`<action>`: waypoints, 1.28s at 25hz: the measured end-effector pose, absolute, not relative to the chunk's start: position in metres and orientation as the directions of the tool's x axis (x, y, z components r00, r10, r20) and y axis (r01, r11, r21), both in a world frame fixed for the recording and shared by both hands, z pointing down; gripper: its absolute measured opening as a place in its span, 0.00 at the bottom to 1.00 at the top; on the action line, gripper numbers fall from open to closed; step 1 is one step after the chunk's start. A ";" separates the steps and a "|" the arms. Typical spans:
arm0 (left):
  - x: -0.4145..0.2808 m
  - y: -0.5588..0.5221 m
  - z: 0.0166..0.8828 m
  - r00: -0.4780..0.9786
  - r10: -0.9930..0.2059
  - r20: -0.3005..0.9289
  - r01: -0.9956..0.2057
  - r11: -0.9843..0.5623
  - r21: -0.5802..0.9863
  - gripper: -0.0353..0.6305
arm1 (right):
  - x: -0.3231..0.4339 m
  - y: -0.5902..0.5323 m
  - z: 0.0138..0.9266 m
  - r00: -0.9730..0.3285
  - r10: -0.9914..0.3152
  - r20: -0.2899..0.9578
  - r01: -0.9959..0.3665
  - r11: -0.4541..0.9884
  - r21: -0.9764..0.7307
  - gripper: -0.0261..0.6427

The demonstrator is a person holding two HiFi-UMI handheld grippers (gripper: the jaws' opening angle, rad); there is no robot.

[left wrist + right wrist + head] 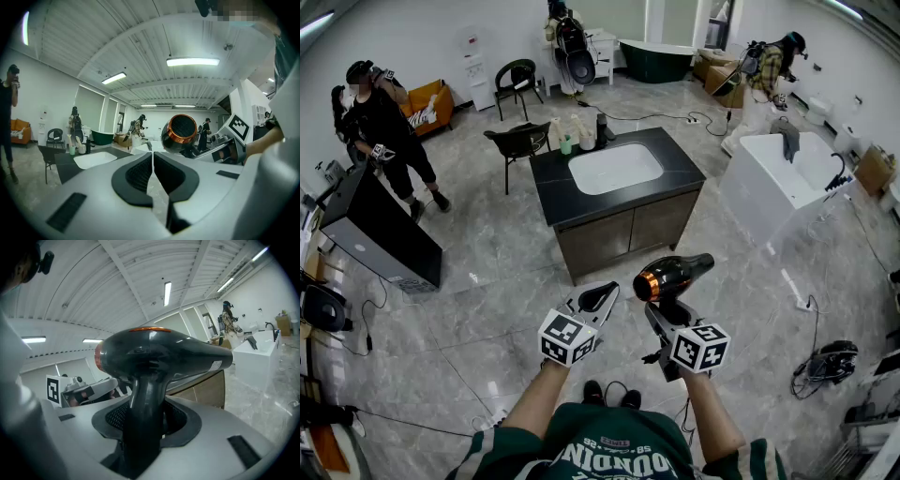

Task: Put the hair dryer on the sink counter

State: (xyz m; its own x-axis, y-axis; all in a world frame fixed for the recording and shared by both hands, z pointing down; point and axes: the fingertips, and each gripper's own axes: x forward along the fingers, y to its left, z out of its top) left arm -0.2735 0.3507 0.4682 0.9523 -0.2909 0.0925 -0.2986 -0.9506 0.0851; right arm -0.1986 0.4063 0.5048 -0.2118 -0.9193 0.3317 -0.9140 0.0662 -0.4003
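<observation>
With right gripper (662,312) clamping hair dryer (675,275) handle, tilting slightly down, short of sink counter (551,183). Holding left gripper (602,297) level alongside, jaws pressed together, empty.

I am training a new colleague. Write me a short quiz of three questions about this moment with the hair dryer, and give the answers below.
1. Which part of the hair dryer do the right tongs grip? A) the nozzle B) the handle C) the cord
2. True or false: the left tongs are shut and hold nothing.
3. Short answer: does the hair dryer already lie on the sink counter?

Key
1. B
2. True
3. No. It is held in the air, in front of the counter.
</observation>
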 end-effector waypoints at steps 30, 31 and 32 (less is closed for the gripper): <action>-0.279 0.336 0.471 0.958 -0.273 0.092 -0.281 -0.955 0.094 0.09 | -0.210 0.393 0.507 -0.218 -0.910 0.352 -0.914 0.063 -0.402 0.34; -0.281 0.335 0.472 0.958 -0.271 0.091 -0.280 -0.955 0.095 0.09 | -0.211 0.392 0.507 -0.217 -0.911 0.352 -0.914 0.062 -0.402 0.34; -0.282 0.334 0.472 0.959 -0.270 0.090 -0.278 -0.956 0.095 0.09 | -0.213 0.392 0.507 -0.216 -0.911 0.352 -0.913 0.061 -0.402 0.34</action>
